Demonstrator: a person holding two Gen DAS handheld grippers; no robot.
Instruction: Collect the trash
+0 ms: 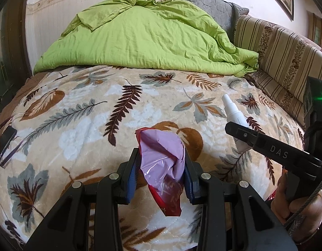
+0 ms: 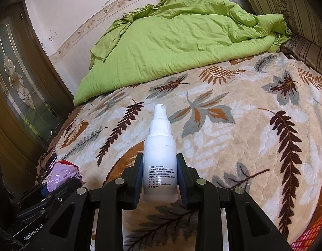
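While pinched upright, white spray bottle with small black print.

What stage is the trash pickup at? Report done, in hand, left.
Done: nothing visibly binned; no bin in view. In hand: left gripper clamps a pink wrapper; right gripper clamps a white spray bottle. Left: dropping both off; glasses remain on the blanket.

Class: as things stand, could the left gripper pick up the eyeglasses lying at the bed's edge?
Probably not yet: the left gripper is already shut on the pink wrapper, so its fingers are full. The eyeglasses lie uncovered on the blanket.
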